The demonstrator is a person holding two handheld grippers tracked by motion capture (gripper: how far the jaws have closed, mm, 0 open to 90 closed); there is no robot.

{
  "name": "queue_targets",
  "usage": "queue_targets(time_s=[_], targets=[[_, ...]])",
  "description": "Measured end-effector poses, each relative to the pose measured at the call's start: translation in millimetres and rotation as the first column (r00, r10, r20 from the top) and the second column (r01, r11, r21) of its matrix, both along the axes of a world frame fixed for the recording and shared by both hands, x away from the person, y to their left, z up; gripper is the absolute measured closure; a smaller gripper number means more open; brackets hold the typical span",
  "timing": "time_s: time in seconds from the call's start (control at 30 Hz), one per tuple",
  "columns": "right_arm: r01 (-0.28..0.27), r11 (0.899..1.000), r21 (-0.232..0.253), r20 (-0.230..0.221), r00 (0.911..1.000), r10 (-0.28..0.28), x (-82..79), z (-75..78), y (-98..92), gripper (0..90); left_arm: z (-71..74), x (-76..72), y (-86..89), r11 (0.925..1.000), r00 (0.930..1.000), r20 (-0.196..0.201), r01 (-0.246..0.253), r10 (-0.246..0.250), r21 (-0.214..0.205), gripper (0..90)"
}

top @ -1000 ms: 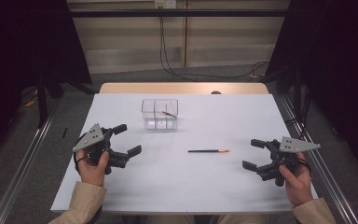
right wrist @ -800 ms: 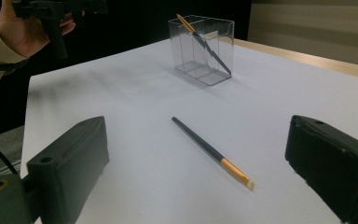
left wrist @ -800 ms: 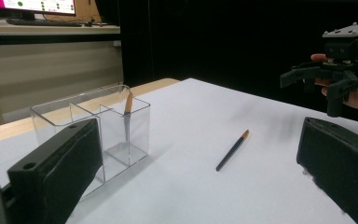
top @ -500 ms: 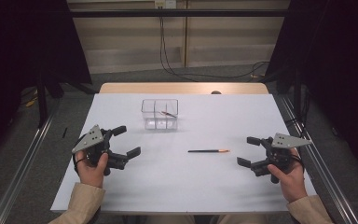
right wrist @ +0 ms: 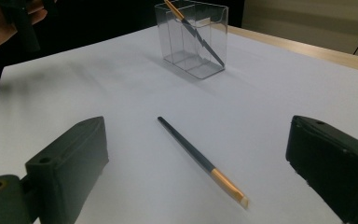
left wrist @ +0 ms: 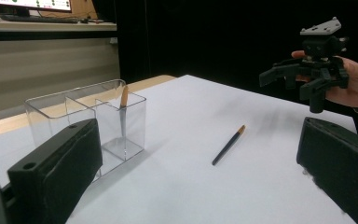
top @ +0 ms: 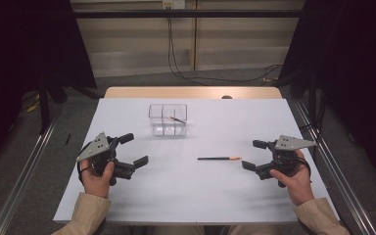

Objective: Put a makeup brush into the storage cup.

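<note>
Pencil (right wrist: 200, 161) lying flat on the white table (top: 186, 200), straight out in front of the right gripper (top: 254, 155), whose jaws gape wide with nothing between them and the orange tip nearest to them. I'd call this the approach for a pick-up, since a second pencil (right wrist: 193, 30) already leans in the clear box (top: 168, 119) well beyond. Next it looks like that gripper needs to drop low, straddle the shaft and close, while the left gripper (top: 133, 149) hangs off to the far side, jaws also spread and empty.
</note>
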State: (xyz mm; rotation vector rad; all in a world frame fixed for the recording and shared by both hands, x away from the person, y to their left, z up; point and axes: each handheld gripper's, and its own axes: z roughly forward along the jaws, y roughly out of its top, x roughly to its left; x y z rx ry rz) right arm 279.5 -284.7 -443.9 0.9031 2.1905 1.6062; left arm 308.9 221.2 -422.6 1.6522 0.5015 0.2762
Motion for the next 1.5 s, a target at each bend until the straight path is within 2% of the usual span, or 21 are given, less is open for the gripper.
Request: queue_targets(time_s=[0.13,0.4,0.53,1.1,1.5], targets=[[-0.006,1.0,0.012,-0.009,0.9999,0.007,5.9,-1.6,6.5,5.0,-0.7,0.1,-2.2,1.0,1.0,0.001,0.006,-0.006,0.007,0.0],[-0.009,1.0,-0.007,-0.008,0.9999,0.009,20.3,1.2,18.5,5.2,-1.0,0.1,-2.4,0.9999,0.9999,0.002,0.013,-0.013,0.0,0.0],[-0.004,1.0,-0.019,-0.01,0.9999,0.003,27.5,1.5,20.8,5.4,-2.5,0.2,-3.5,0.9999,0.9999,-0.003,0.015,-0.015,0.007,0.0],[-0.011,0.999,-0.048,-0.054,0.9985,0.008,49.1,-1.4,28.0,5.4,-1.3,0.3,-1.5,0.9999,0.9999,0.003,0.013,-0.013,-0.008,0.0],[-0.029,0.99,-0.141,-0.106,0.9943,0.014,62.7,-0.3,37.2,6.1,-2.3,0.0,-5.6,0.9996,0.9996,0.003,0.028,-0.028,-0.001,0.0]])
